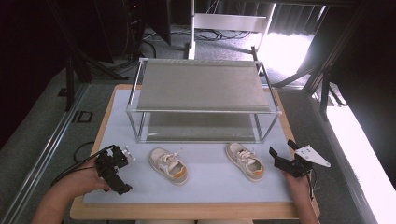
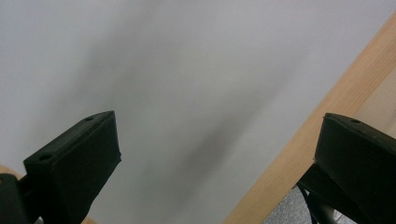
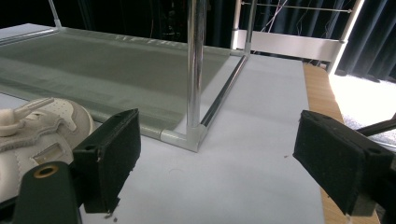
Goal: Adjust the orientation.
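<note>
A: Nearest, lower left of the high view: left claw [image 1: 113,169], held in a hand [image 1: 77,179], jaws spread wide, gripping nothing. Hung over the pale mat [image 2: 187,70] near the wooden edge of the bench [image 2: 299,154].

B: Lower right?

A: Right claw [image 1: 281,156], also wide open and empty, grey three-cornered plate on top. Sat just right of the right shoe [image 1: 245,161].

B: Seen from that claw's own camera?

A: Right shoe [image 3: 32,135] at the left edge of the frame, close beside the left jaw, contact impossible to tell.

B: And the other shoe?

A: Left shoe [image 1: 168,165], lower centre, white with an orange-tan heel, well apart from its mate and between the two claws. Both flat on the mat, soles down.

B: Farther back?

A: Metal two-tier rack [image 1: 203,84], centre of the frame, both shelves bare. Corner post [image 3: 195,70] straight ahead between the right jaws.
</note>
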Demonstrator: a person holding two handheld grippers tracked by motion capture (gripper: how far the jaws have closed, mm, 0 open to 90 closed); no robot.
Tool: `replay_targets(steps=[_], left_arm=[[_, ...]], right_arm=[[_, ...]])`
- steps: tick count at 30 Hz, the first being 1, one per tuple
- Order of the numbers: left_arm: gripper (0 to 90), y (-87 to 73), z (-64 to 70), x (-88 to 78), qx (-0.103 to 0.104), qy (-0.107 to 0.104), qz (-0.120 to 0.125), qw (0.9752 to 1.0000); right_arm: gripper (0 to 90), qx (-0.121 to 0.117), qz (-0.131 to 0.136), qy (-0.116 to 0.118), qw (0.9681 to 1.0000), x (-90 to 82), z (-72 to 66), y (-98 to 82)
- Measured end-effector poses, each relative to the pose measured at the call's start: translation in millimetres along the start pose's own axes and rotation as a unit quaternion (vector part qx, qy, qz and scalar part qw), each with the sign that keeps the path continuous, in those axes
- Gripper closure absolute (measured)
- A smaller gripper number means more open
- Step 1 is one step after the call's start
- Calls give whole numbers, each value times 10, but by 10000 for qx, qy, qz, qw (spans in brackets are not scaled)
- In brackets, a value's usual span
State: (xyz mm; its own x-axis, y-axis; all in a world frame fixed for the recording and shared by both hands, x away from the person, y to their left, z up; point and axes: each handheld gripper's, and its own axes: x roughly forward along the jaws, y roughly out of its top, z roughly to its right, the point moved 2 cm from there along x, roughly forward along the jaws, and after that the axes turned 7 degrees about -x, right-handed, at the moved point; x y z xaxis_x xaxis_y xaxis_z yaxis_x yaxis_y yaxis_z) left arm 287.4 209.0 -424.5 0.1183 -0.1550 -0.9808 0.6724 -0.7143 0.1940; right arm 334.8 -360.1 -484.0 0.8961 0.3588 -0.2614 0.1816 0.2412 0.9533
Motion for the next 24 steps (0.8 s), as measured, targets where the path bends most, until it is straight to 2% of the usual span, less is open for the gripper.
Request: replay_targets(steps=[4,5,9,10,11,18,20,24], left_arm=[[0,104,94,-17,161,-68,-38,9998],[0,161,146,-33,273,-60,-40,9996],[0,290,278,-88,512,-53,-91,9986],[0,290,278,-88,512,-53,-91,9986],[0,365,349,-126,625,-68,-50,9980],[0,612,551,-166,930,-209,12,9955],[0,681,593,-174,1041,-226,105,9943],[0,832,708,-215,1242,-389,234,9912]], right_arm=[[145,2,1,3,10000,0,1,0],[145,0,4,0,10000,-1,1,-1],[145,16,10,2,10000,-3,2,-1],[145,16,10,2,10000,-3,2,-1],[145,18,12,2,10000,-2,2,-1],[145,21,12,-2,10000,-3,2,-1],[145,24,25,-1,10000,-4,3,-2],[145,27,29,4,10000,-5,5,-2]])
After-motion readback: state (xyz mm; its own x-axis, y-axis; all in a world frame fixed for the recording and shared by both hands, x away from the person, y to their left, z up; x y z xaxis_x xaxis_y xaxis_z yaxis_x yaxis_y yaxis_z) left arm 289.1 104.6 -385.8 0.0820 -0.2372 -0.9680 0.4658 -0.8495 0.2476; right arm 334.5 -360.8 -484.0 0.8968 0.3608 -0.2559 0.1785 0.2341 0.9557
